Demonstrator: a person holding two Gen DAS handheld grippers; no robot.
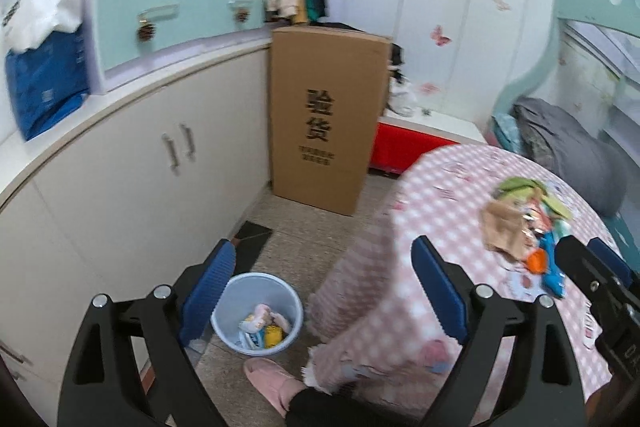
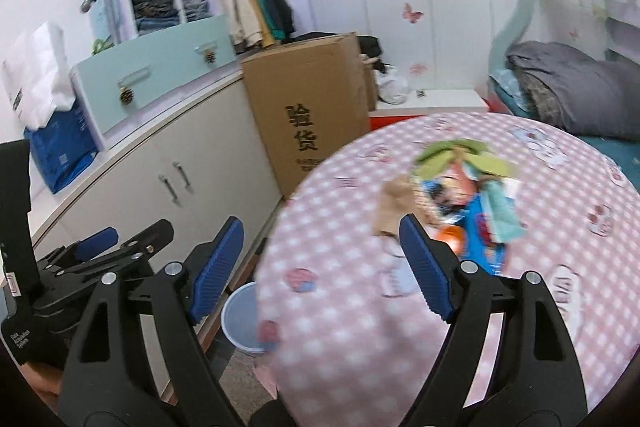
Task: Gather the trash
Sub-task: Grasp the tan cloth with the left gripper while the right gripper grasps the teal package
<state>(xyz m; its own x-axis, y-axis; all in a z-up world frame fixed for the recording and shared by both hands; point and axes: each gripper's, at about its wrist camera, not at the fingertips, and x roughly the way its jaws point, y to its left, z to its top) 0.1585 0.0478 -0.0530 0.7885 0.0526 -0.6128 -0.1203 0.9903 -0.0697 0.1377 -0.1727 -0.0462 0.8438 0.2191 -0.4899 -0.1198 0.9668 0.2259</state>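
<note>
Left hand-held gripper (image 1: 322, 291): I held it wide open with nothing between its blue pads, low in the left wrist view, hanging over the floor beside the tabletop's edge.
Right hand-held gripper (image 2: 322, 259): mine was spread open and empty too, low centre of the right wrist view, over the near edge of the tabletop.
Trash pile (image 2: 460, 191): a blurred heap of wrappers, green, tan, blue and orange, lay on the tabletop right of centre in the right wrist view, just past my right pad.
Tabletop (image 2: 360, 327): round, under a pink checked cloth, it filled the lower right of that view.
Bin (image 1: 258, 311): the pale blue bin stood on the floor at lower centre of the left wrist view, beside the hanging cloth, with a few wrappers inside.
Cardboard box (image 1: 326, 115): it stood upright at centre frame, against the white cabinet.
Slipper (image 1: 272, 383): pink, at bottom centre, near the bin.
</note>
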